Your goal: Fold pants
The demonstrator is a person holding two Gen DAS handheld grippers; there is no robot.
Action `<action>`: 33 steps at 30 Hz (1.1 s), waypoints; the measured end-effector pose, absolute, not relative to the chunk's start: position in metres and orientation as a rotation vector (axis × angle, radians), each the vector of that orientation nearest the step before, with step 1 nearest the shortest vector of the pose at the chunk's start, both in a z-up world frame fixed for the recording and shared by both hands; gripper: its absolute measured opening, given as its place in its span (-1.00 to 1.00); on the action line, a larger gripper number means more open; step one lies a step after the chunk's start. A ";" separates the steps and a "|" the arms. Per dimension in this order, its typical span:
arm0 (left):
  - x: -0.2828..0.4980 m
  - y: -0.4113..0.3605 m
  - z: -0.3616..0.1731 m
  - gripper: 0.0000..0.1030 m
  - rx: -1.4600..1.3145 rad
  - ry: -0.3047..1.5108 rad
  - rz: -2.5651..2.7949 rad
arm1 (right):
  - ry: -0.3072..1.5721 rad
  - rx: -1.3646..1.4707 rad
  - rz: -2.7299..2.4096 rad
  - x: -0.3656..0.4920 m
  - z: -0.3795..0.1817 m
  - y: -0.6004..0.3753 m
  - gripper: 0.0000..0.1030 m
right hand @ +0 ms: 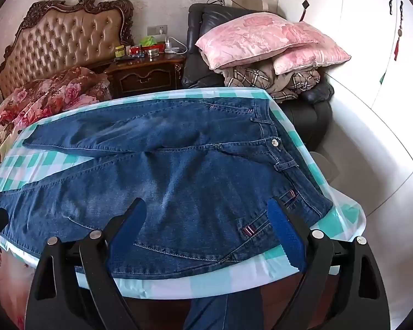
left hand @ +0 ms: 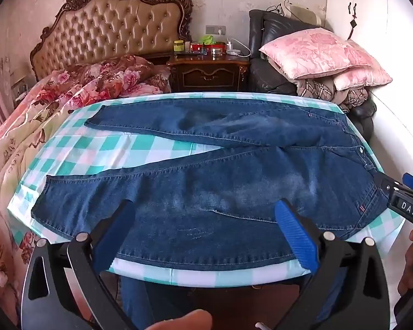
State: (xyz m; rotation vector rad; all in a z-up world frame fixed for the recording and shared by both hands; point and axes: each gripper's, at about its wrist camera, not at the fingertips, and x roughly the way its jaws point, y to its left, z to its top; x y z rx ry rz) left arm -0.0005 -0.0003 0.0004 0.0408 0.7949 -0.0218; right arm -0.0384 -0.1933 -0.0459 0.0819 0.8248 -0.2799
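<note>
Blue jeans (left hand: 220, 181) lie flat on a table with a teal-and-white checked cloth (left hand: 118, 145), waistband at the right, both legs spread apart toward the left. My left gripper (left hand: 206, 211) is open and empty above the near leg's thigh, near the front edge. My right gripper (right hand: 209, 209) is open and empty above the jeans (right hand: 179, 176) at the hip, near the pocket with the striped tag (right hand: 247, 231). The right gripper's tip also shows at the right edge of the left wrist view (left hand: 399, 192).
A bed with a floral quilt (left hand: 55, 104) and tufted headboard stands left of the table. A dark wooden nightstand (left hand: 209, 71) with small items is behind it. A black armchair piled with pink pillows (left hand: 316, 52) is at the back right. White wardrobe doors (right hand: 371, 55) stand at right.
</note>
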 end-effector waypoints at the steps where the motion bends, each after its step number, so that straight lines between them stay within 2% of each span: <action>1: 0.000 0.001 0.000 0.97 0.026 0.798 -0.029 | 0.820 0.082 -0.282 -0.039 -0.046 -0.193 0.68; 33: 0.001 0.007 0.001 0.97 -0.002 0.789 -0.041 | 0.816 0.069 -0.284 -0.039 -0.047 -0.192 0.68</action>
